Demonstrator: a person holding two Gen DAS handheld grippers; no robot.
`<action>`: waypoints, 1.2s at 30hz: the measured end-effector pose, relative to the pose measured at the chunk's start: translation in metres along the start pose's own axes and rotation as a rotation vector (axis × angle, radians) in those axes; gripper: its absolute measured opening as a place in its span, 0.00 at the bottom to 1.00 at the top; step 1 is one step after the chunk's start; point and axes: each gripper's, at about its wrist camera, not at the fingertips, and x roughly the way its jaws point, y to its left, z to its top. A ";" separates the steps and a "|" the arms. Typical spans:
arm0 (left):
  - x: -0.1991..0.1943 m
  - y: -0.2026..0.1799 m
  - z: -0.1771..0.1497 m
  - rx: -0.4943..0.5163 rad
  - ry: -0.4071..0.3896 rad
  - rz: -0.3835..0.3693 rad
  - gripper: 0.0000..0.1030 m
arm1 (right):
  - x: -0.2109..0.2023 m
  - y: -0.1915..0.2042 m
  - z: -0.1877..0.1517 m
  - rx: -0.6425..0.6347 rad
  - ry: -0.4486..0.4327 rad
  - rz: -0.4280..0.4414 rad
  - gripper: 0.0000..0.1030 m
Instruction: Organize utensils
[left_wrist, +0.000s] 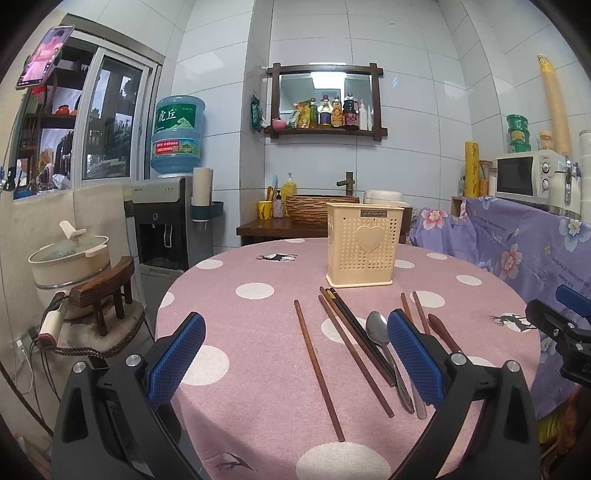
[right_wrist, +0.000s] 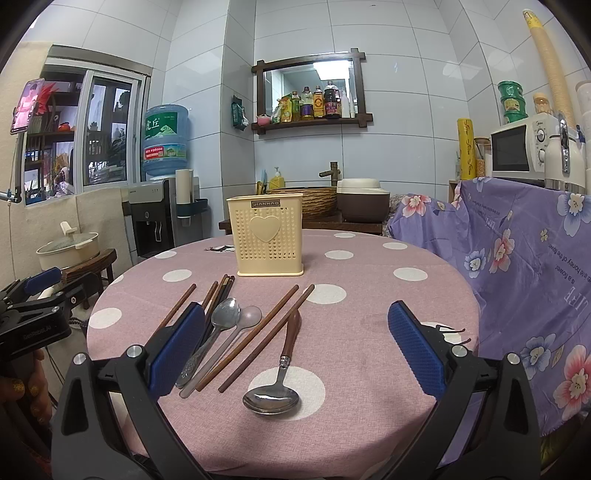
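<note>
Both the left tongs (left_wrist: 295, 354) and right tongs (right_wrist: 295, 347) gape wide and hold nothing, while the chopsticks (right_wrist: 255, 338) and spoons (right_wrist: 271, 398) lie loose on the near counter (right_wrist: 369, 369), in front of the cream perforated holder (right_wrist: 267, 240) standing farther back. The thin sticks lie flat and crowded, so I judge a pinch could slip or drag a neighbour on the polka-dot cloth. Around it: tiled kitchen walls, a water dispenser (left_wrist: 166, 221) left, a microwave (right_wrist: 517, 151) right.

Low wrist views — shared table (left_wrist: 258, 332)
</note>
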 end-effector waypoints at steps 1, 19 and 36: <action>0.000 0.000 -0.001 -0.001 0.002 0.000 0.95 | 0.000 0.000 0.000 0.000 0.001 0.000 0.95; 0.000 0.001 0.001 -0.005 0.017 0.003 0.95 | 0.006 0.002 -0.002 0.003 0.007 0.001 0.95; 0.003 0.002 -0.001 -0.016 0.036 0.011 0.95 | 0.006 0.003 -0.007 0.004 0.015 0.003 0.95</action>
